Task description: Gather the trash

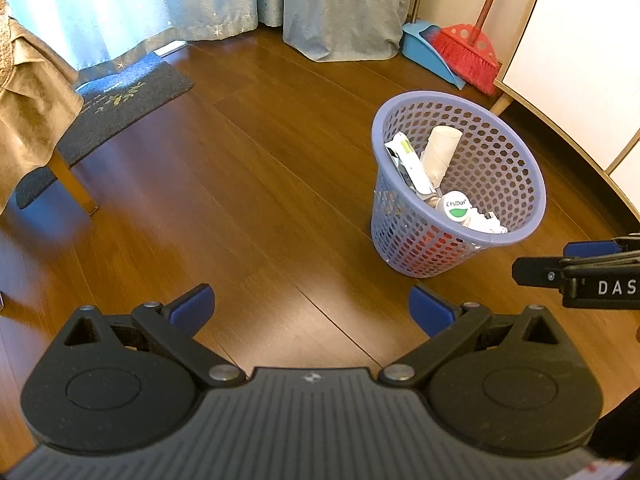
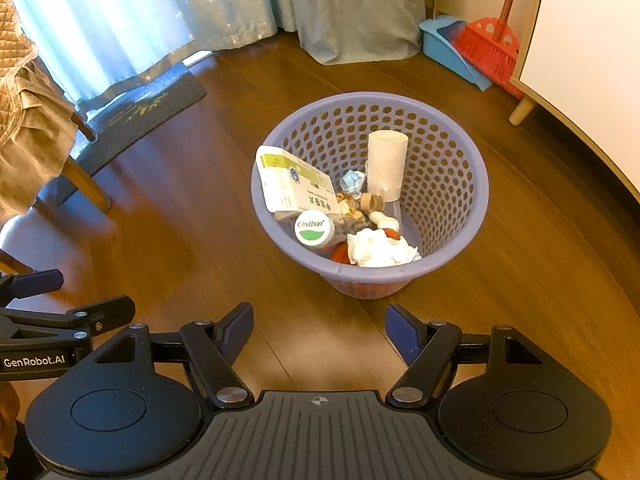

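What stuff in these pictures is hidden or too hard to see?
- Bottom of the purple mesh plastic basket, right wrist view: crumpled white tissue and a white cardboard box cover the trash underneath.
- Red broom, left wrist view: its handle runs off the top edge.
- Small print on the box: too small to read.
- Blue dustpan: the broom hides part.

The floor [image 2: 200, 240] is glossy brown wood, smooth and catching the light at the centre of the frame. The basket [image 2: 448, 184] is matt lilac plastic, perforated all round. Inside lie a paper tube [image 2: 386, 164], crumpled tissue [image 2: 380, 250] and a printed cardboard box [image 2: 292, 184]. Upper left, soft cloth curtains [image 2: 120, 20]; below them a rough-piled mat [image 2: 148, 116]. Upper right, a plastic dustpan [image 2: 444, 46].
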`<state>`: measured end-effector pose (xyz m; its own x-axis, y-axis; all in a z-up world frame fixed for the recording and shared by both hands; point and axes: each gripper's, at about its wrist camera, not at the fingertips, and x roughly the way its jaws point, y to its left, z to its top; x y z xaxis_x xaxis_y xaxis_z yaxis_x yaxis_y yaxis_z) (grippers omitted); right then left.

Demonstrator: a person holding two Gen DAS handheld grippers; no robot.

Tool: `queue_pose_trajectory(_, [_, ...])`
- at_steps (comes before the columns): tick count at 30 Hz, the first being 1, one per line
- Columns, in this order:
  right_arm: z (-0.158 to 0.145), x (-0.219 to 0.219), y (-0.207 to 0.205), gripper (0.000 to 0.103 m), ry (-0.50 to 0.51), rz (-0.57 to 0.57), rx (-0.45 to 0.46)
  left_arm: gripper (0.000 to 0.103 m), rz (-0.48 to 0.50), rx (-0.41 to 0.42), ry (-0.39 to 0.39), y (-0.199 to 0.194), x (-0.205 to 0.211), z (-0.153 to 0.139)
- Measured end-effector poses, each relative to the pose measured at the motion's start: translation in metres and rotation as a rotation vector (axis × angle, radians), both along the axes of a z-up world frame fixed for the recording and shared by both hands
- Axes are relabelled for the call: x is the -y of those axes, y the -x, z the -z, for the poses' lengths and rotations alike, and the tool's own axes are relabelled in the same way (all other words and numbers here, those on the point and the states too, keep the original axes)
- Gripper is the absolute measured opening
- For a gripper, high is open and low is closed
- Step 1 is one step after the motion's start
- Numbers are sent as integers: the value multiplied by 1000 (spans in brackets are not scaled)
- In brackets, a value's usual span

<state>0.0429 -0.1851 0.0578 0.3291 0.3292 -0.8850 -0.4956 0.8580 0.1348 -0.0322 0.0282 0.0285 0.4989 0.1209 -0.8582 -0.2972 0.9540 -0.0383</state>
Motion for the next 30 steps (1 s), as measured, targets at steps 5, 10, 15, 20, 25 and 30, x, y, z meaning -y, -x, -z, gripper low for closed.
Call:
queue_pose_trajectory(5, [0,-1,0,70,-1,-3,0,102,7,-3,4,1,3,1])
queue_pose_trajectory(10, [1,-2,1,70,1,-5,-1,102,9,-3,5,2,5,2])
queue_pose_trajectory(15, [2,-2,3,70,-1,-7,-6,102,4,0,3,1,4,1])
queue_pose_trajectory(20, [4,-4,6,70,0,-13,-7,102,5,1,9,2,4,2])
queue_pose_trajectory(25, [6,-5,9,70,-2,-22,-12,102,-8,0,8,2,3,2])
queue_pose_trajectory(30, [7,-8,12,70,-1,-30,-11,102,-17,-8,6,2,3,4])
